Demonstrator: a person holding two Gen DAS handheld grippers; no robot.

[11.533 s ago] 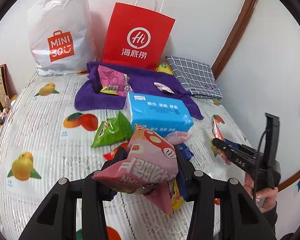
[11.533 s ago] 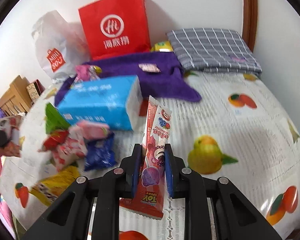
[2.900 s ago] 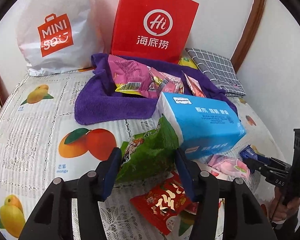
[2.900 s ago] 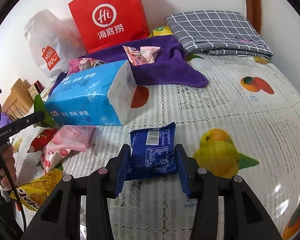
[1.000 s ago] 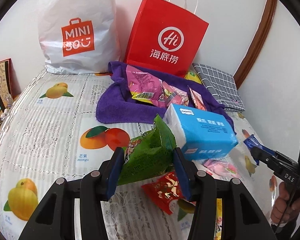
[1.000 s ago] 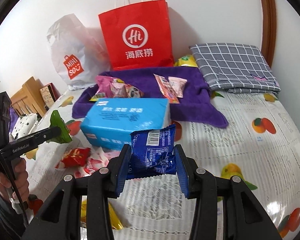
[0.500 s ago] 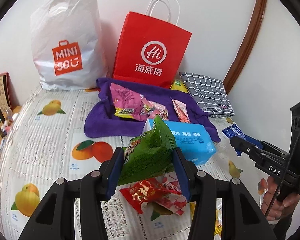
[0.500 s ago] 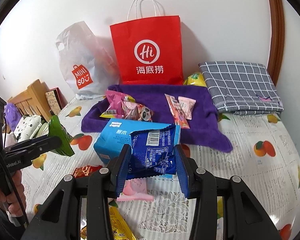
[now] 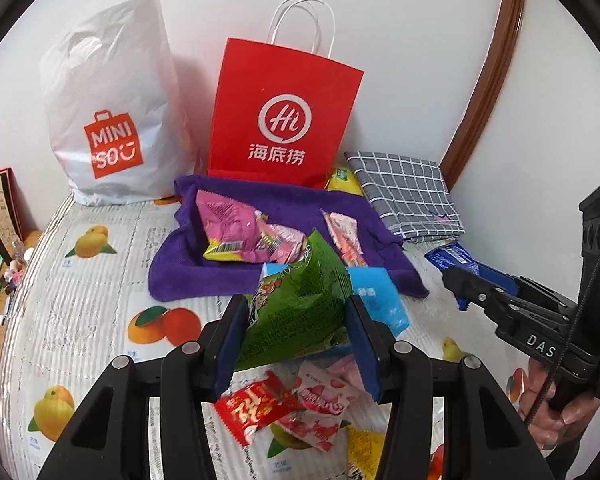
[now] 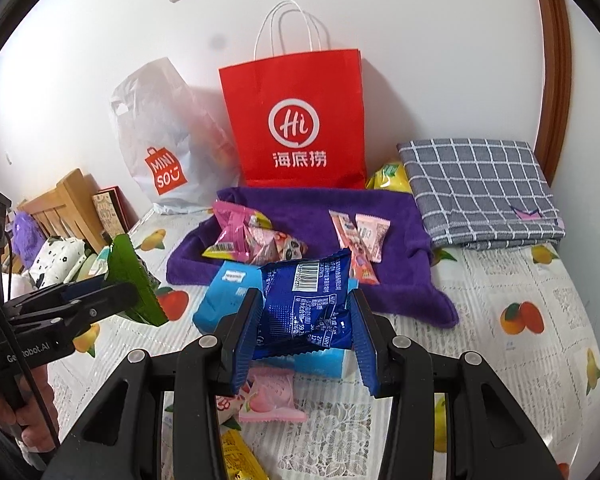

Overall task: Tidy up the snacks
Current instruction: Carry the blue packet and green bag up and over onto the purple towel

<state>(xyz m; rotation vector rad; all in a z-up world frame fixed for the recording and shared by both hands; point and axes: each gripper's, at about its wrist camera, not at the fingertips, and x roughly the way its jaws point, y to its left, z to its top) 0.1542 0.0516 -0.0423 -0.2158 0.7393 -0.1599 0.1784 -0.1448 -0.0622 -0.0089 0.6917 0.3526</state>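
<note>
My left gripper (image 9: 296,322) is shut on a green snack bag (image 9: 300,300) and holds it above the table. It also shows at the left of the right wrist view (image 10: 130,294). My right gripper (image 10: 306,330) is shut on a blue snack packet (image 10: 306,304), held in the air in front of the purple towel (image 10: 396,224). That gripper shows at the right of the left wrist view (image 9: 456,276). Pink snack bags (image 9: 240,236) and slim pink packets (image 10: 360,240) lie on the towel.
A blue tissue pack (image 9: 376,300) lies in front of the towel. Loose red, pink and yellow snacks (image 9: 284,404) lie near me on the fruit-print tablecloth (image 9: 80,292). A red paper bag (image 9: 280,112), a white plastic bag (image 9: 112,108) and a folded grey checked cloth (image 10: 480,188) stand at the back.
Both grippers have risen and drawn back with their snacks. The green bag and the blue packet now hang higher over the table, facing the purple towel.
</note>
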